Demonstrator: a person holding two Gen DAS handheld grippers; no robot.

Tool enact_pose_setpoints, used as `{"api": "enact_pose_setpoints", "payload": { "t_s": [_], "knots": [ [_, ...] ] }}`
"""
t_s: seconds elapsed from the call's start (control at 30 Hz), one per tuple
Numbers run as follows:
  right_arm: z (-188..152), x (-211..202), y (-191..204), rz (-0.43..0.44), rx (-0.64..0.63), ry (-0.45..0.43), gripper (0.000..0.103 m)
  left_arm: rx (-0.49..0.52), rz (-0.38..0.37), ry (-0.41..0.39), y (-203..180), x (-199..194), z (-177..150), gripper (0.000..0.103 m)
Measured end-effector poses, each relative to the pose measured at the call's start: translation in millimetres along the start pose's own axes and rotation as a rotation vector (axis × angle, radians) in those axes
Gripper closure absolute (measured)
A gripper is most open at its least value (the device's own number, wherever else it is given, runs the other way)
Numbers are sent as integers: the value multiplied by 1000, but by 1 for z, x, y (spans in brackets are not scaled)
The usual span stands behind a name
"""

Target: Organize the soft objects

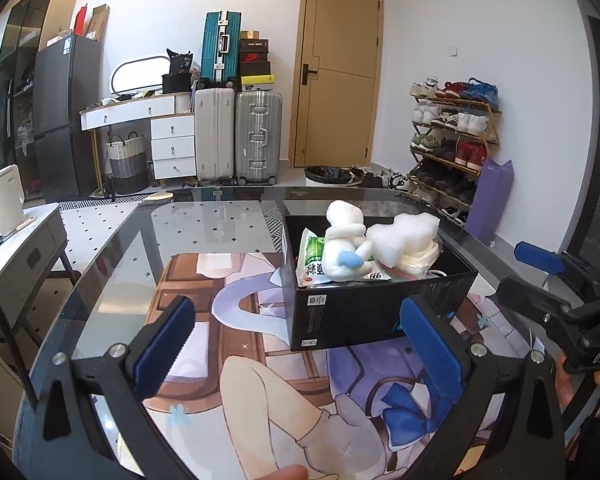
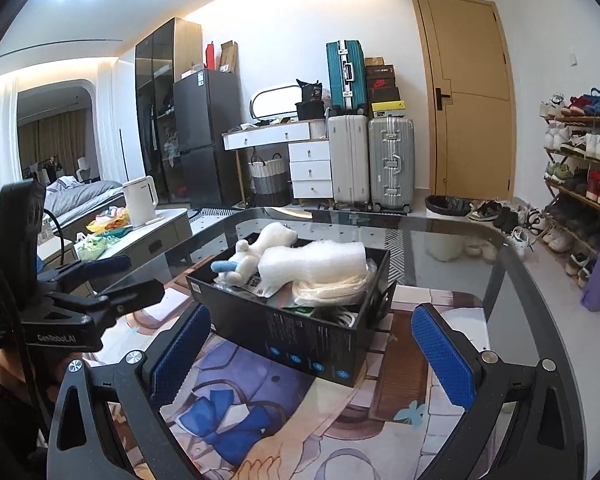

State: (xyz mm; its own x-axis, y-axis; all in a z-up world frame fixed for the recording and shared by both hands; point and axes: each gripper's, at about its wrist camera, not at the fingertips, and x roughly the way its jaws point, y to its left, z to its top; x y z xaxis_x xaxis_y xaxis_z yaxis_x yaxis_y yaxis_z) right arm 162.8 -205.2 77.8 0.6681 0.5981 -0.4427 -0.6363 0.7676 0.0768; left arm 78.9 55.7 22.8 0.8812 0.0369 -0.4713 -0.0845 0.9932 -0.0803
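The left tool [image 1: 300,354] hangs low over the glass tabletop [image 1: 112,264] with its two blue pads spread wide and nothing between them. Just ahead of it and a little toward its right pad stands one black box [image 1: 380,312] on the printed anime mat [image 1: 228,320], apart from both pads. Packed in the box are one white plush toy [image 1: 346,248] with a pale blue paw, one green snack packet [image 1: 312,256] to the toy's left, one lump of white foam wrap [image 1: 404,236] to its right, and a bundle in clear plastic under the foam. The right tool [image 2: 316,356] is level beside the left one, likewise gaping and empty, with the same box straight ahead between its pads' lines, not touched. Each tool shows in the other's view.
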Motion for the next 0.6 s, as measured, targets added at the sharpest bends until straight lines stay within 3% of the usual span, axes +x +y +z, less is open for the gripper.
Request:
{"api": "enact_pose_setpoints", "payload": {
  "t_s": [0.6],
  "knots": [
    [-6,-6,3,-18,-12,-21,1,44,-4,-5,-11,3,-7,0]
  ]
}}
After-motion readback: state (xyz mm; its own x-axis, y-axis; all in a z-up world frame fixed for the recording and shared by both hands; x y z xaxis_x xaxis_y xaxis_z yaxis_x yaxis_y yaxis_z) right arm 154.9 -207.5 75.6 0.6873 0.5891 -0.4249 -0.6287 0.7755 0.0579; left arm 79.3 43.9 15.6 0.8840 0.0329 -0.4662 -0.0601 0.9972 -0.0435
